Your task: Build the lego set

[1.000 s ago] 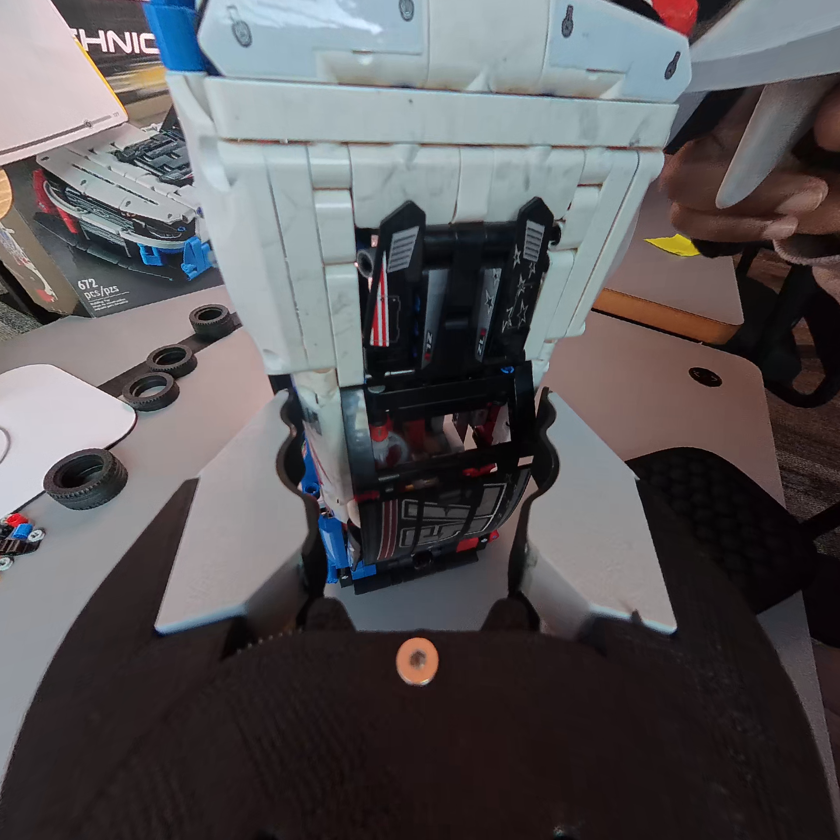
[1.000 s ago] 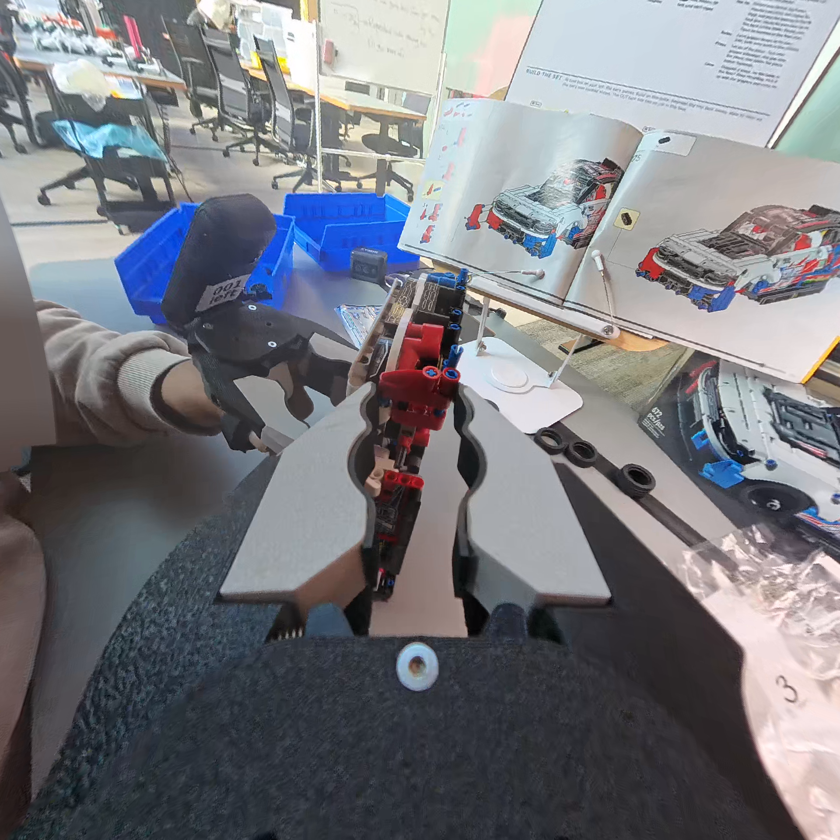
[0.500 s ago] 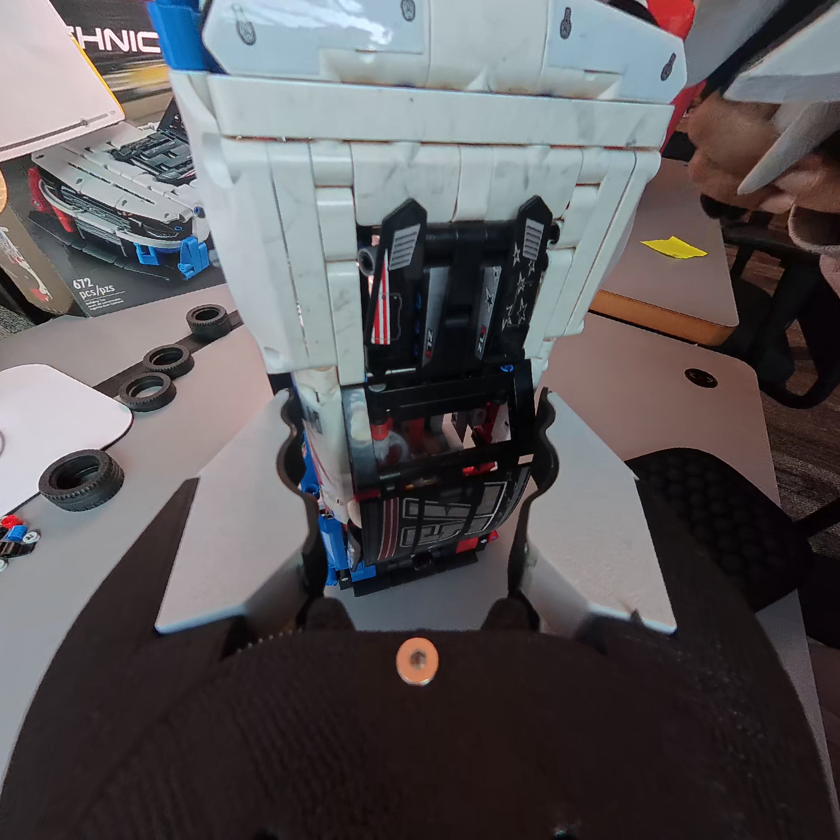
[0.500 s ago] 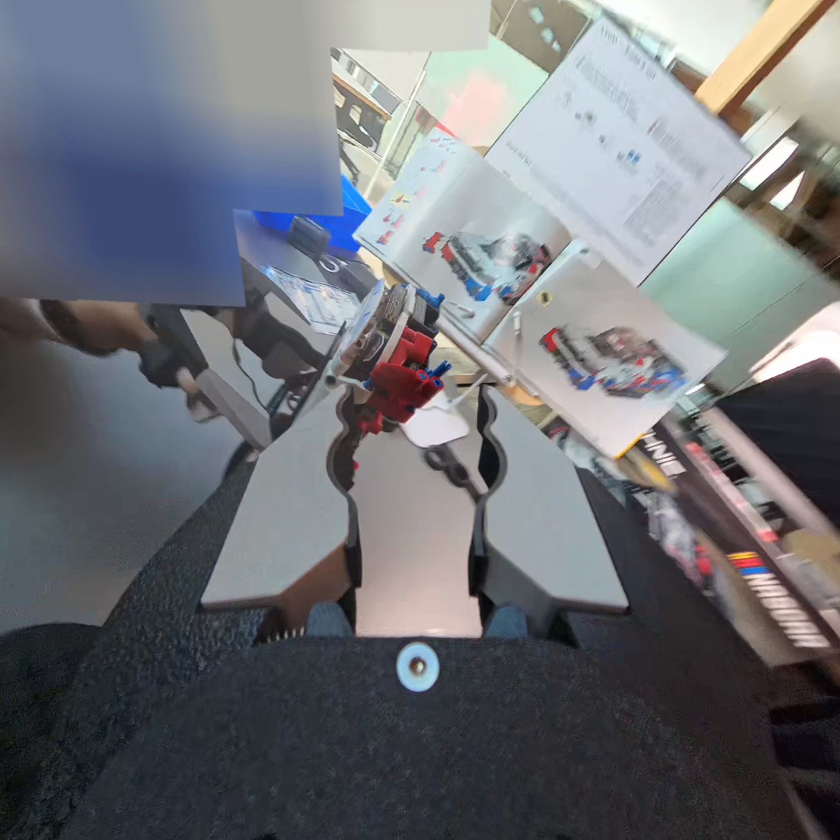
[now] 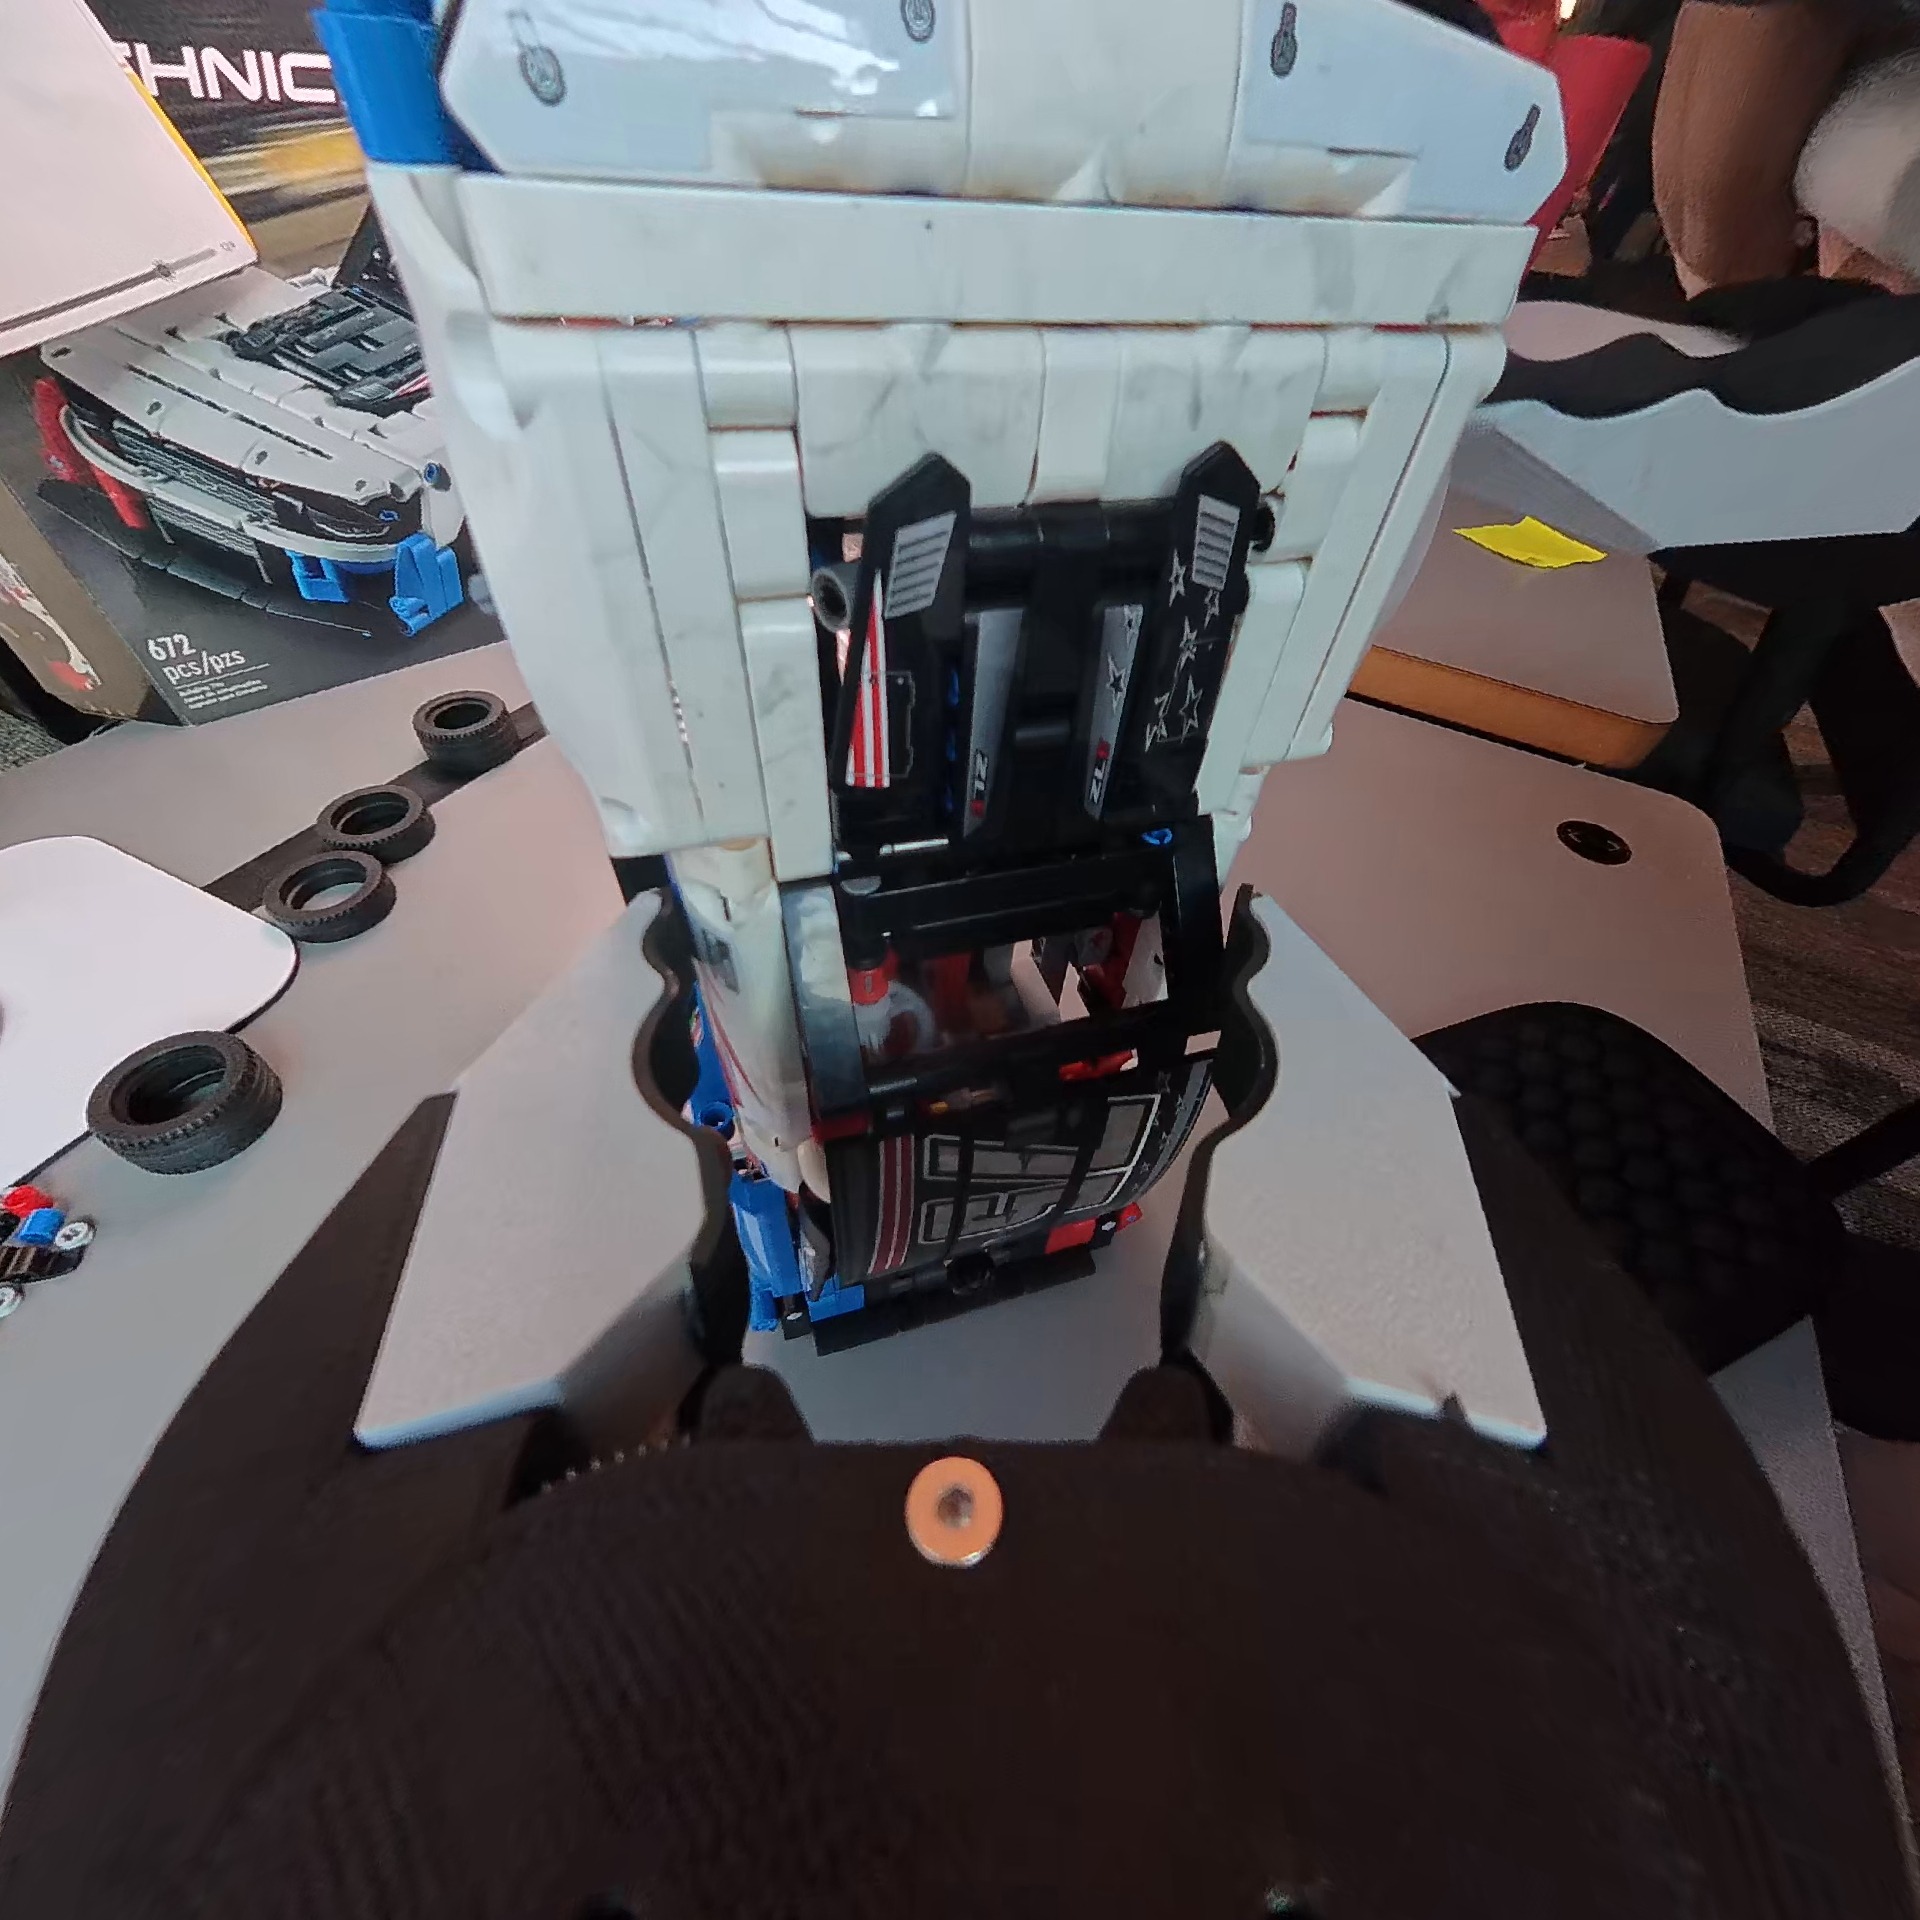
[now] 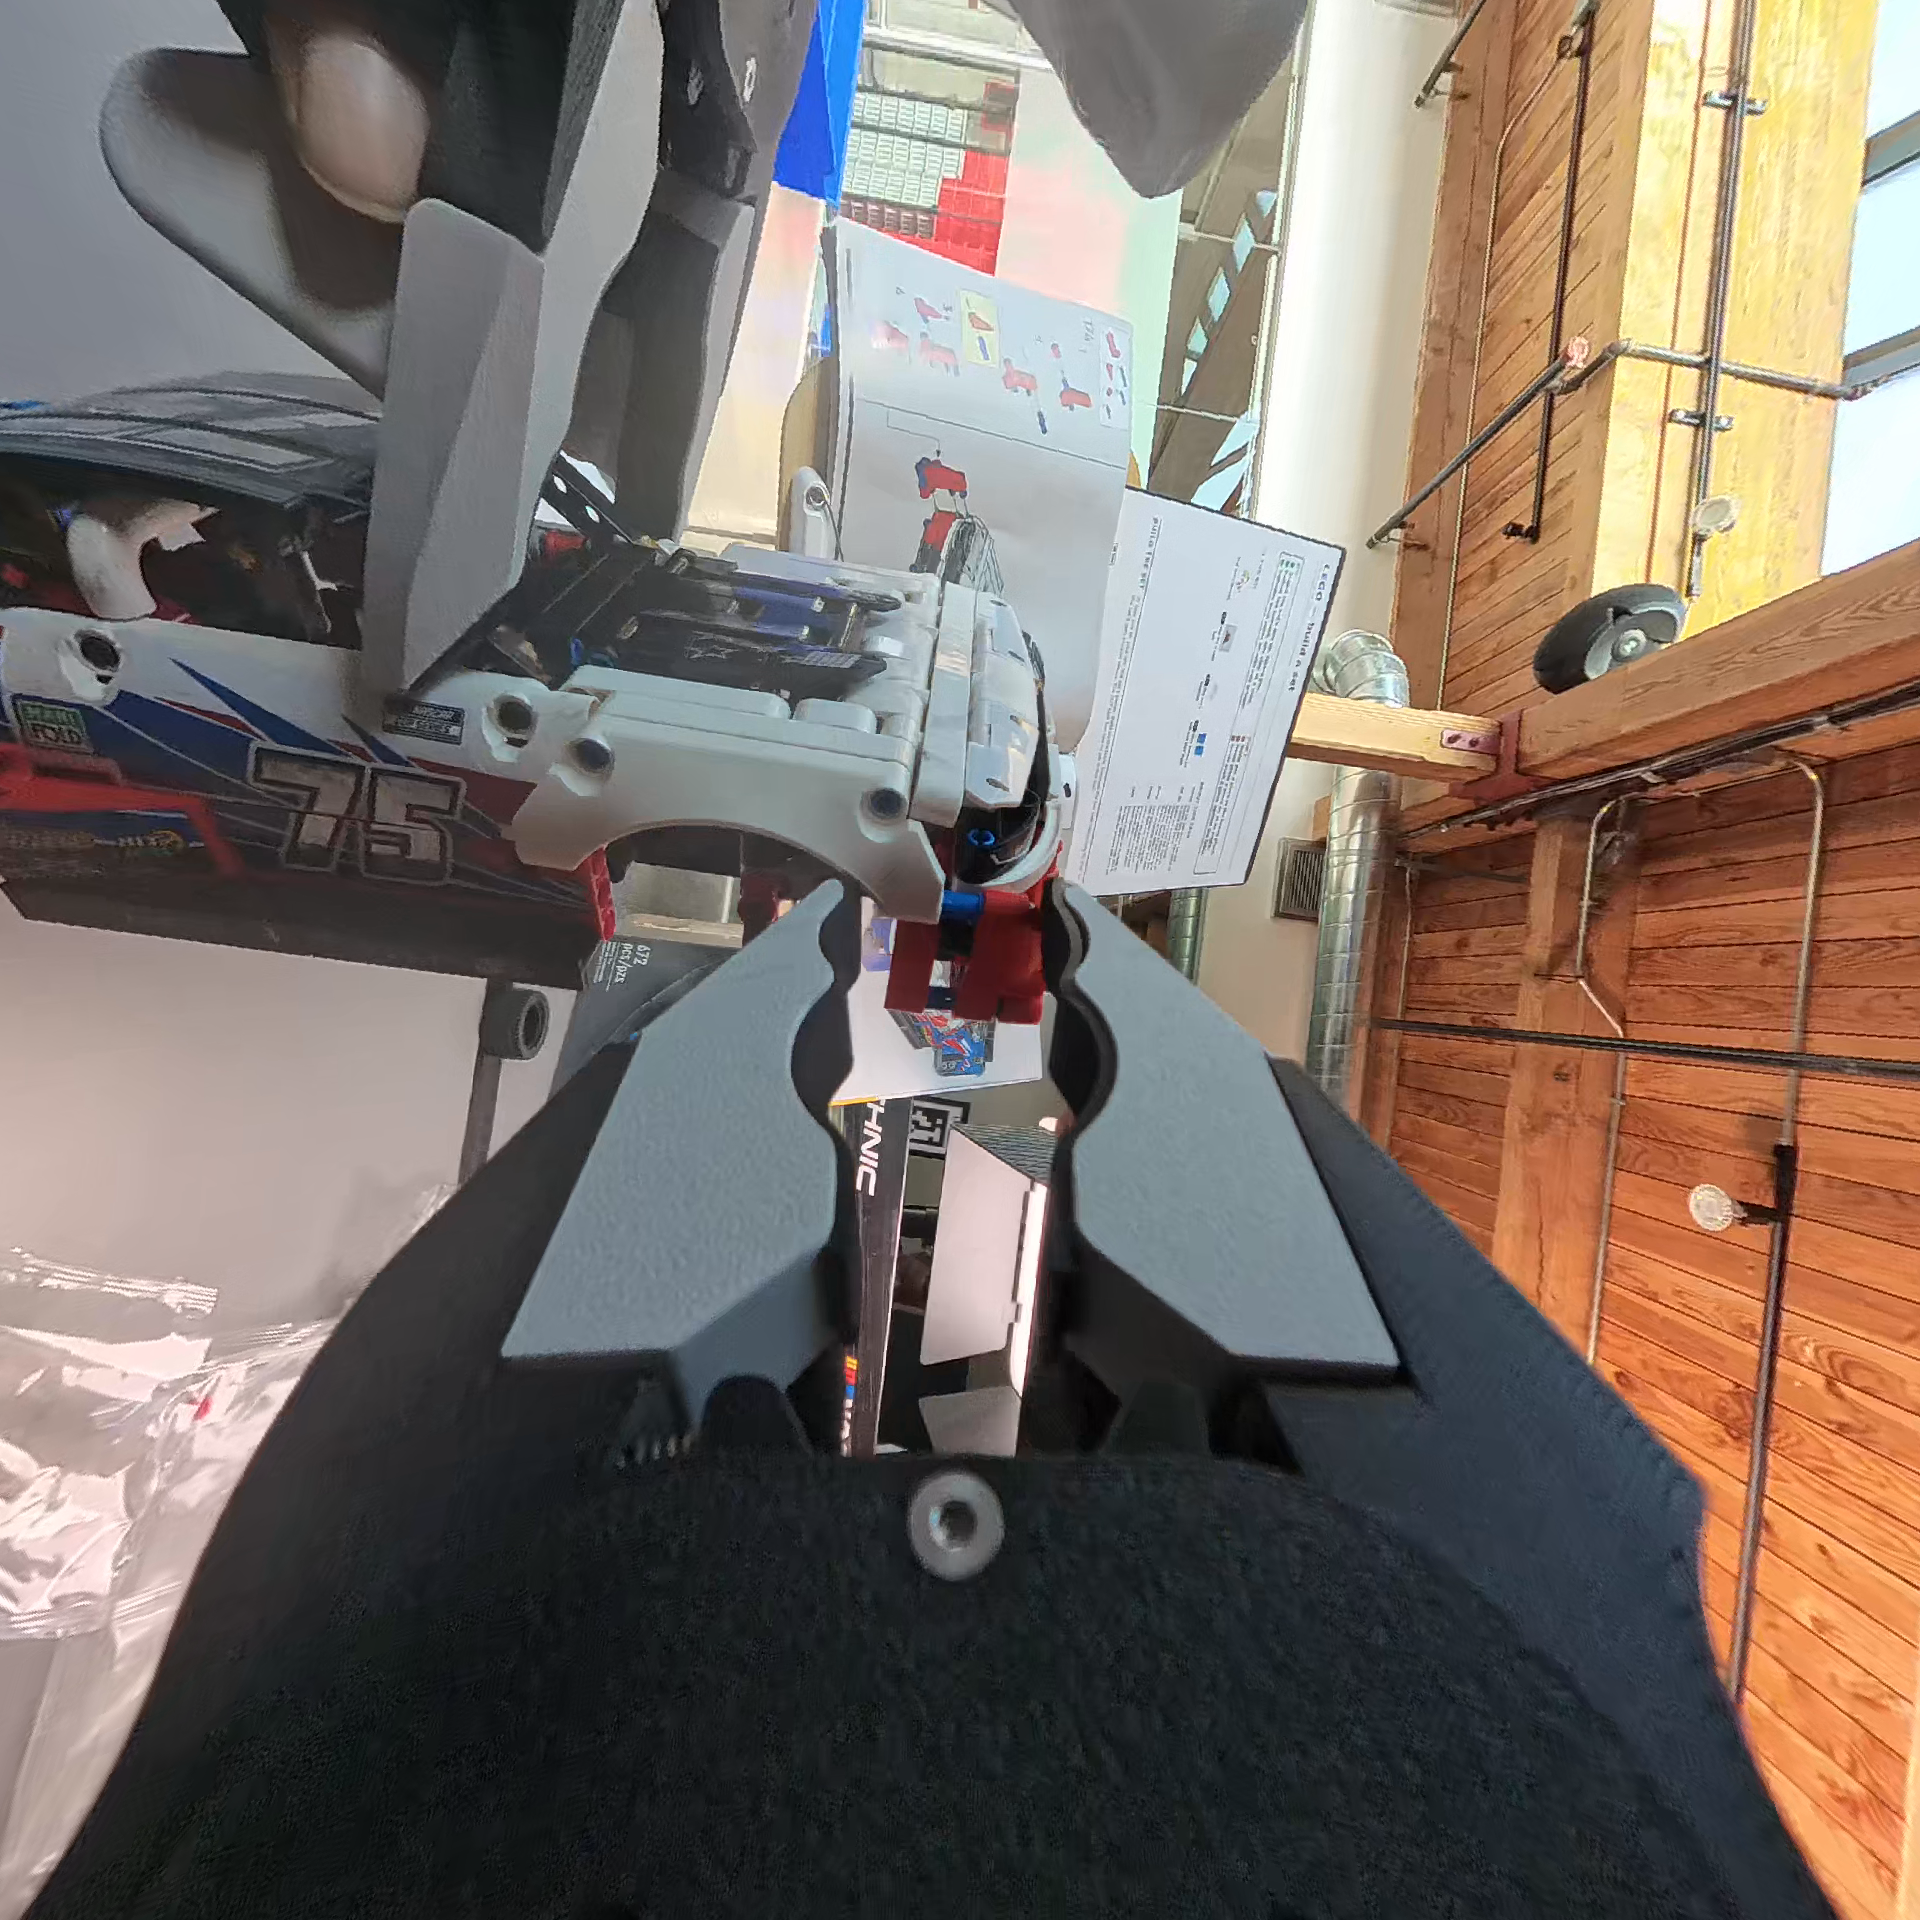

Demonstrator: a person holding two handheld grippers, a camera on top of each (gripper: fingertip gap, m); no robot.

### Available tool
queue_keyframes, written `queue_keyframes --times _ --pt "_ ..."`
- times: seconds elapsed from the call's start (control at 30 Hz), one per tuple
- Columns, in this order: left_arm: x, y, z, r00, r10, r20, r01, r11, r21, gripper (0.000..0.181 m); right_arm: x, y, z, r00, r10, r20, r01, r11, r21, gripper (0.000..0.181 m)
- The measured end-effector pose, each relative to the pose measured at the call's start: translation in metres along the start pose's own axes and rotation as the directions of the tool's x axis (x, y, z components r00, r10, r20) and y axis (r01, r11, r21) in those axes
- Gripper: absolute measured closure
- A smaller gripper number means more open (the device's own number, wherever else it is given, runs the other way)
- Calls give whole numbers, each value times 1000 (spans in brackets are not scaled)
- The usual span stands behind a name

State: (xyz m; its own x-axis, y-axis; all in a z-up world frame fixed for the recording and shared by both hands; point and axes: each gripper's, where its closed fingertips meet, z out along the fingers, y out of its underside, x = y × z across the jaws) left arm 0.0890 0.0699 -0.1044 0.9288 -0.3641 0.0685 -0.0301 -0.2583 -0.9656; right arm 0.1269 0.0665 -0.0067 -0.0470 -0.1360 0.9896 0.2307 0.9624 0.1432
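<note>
The lego car (image 5: 935,582) is clamped by its rear end between the fingers of the left claw (image 5: 951,1049), the white nose pointing away from it. Held so, the car is lifted clear of the counter (image 5: 187,1330), and it is judged that this leaves the front end free to be worked on. The right claw (image 6: 951,961) is seen narrowed about the red front assembly (image 6: 971,956) at the car's nose; whether it is truly pinched or only bracketed cannot be told. Four loose tyres (image 5: 187,1101) lie on the counter left of the left claw, not yet fitted. The set box (image 5: 208,436) stands beyond them.
</note>
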Motion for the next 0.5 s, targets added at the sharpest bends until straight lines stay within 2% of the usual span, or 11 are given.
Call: queue_keyframes --times 0.4,0.5 --pt "0 1 0 1000 10 -21 -10 1000 -10 80 0 -1 -1 998 -51 -48 53 997 59 159" --pt "0 0 1 1000 8 -23 -9 1000 -8 80 0 -1 -1 999 -15 -42 17 998 62 159"
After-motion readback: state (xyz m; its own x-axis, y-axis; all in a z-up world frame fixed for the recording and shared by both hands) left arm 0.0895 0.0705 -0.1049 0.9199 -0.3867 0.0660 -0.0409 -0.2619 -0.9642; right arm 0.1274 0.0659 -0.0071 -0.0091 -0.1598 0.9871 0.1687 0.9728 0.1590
